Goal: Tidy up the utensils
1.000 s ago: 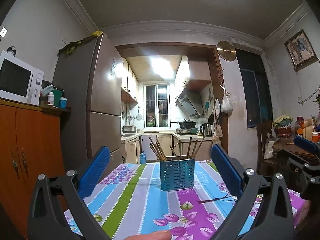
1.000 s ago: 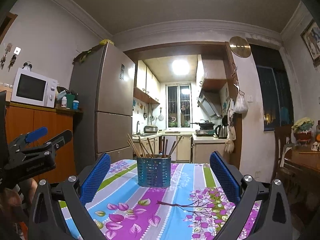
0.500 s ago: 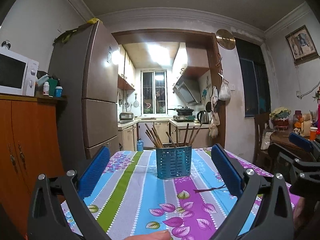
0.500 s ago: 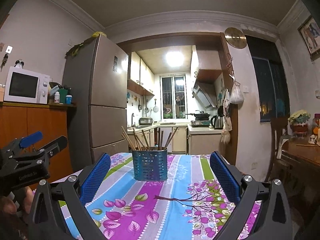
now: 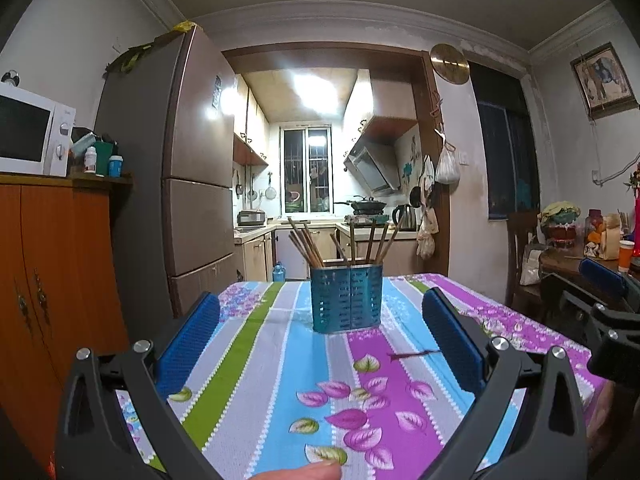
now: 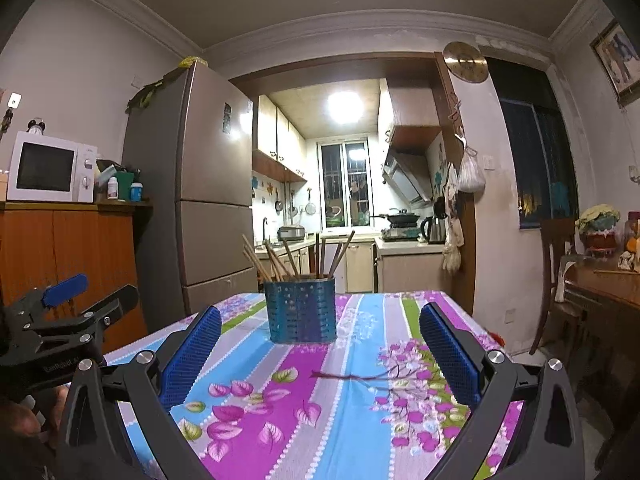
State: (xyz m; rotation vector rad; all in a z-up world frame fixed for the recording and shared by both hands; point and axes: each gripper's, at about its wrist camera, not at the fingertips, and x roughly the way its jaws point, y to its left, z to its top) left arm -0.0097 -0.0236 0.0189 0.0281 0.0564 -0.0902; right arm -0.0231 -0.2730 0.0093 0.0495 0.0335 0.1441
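Note:
A blue perforated utensil holder [image 5: 346, 298] stands upright near the far end of the table, with several brown chopsticks [image 5: 308, 245] sticking out of it. It also shows in the right wrist view [image 6: 300, 308] with its chopsticks [image 6: 276, 258]. My left gripper [image 5: 320, 344] is open and empty, held above the table short of the holder. My right gripper [image 6: 320, 350] is open and empty too, likewise short of the holder. Each gripper shows at the edge of the other's view.
The table carries a striped floral tablecloth [image 5: 280, 368]. A fridge [image 5: 192, 200] and an orange cabinet [image 5: 52, 264] with a microwave [image 5: 32, 136] stand at the left. A wooden side table [image 6: 600, 280] with clutter stands at the right. The kitchen lies behind.
Both views have tilted down a little and drawn slightly nearer the table. Both grippers stay open and empty. The holder has not moved.

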